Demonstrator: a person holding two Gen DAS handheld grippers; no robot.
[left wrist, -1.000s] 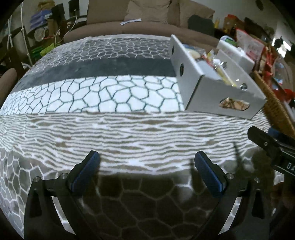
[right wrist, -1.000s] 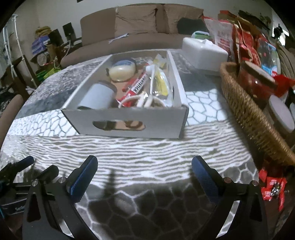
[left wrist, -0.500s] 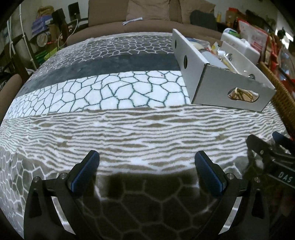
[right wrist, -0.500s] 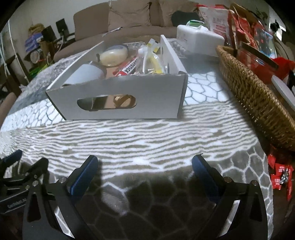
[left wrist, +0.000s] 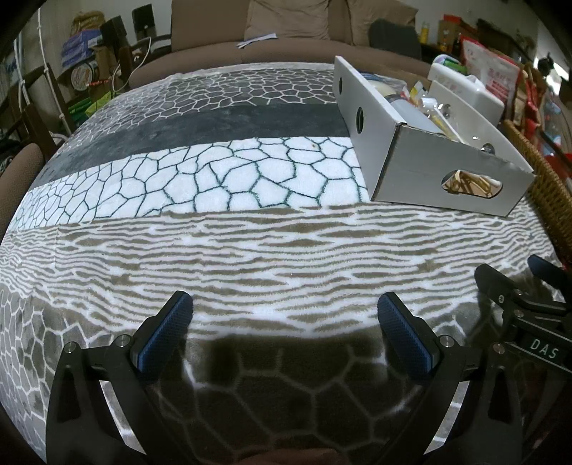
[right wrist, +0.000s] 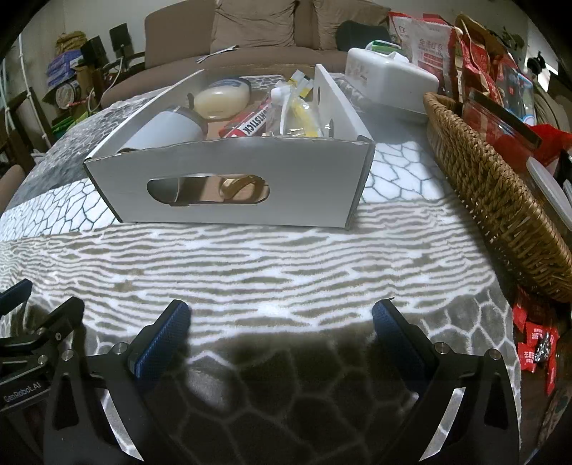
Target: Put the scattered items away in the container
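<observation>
Two grippers low over the patterned blanket (right wrist: 286, 257): left gripper (left wrist: 285, 323) and right gripper (right wrist: 280, 329), both spread wide, empty. Farther off, one white cardboard box (right wrist: 228, 186) holding one glue stick (right wrist: 250, 123), one jar (right wrist: 221, 96), one grey cylinder (right wrist: 171, 128). One wicker basket (right wrist: 497, 200) just right.

Both views are taken low over the patterned grey-and-white blanket-covered worktop (left wrist: 250, 250), facing the brown sofa (right wrist: 250, 32). The open grey cardboard box (right wrist: 228, 186) is seen near and square-on from the right wrist, obliquely at right (left wrist: 447, 171) from the left.
</observation>
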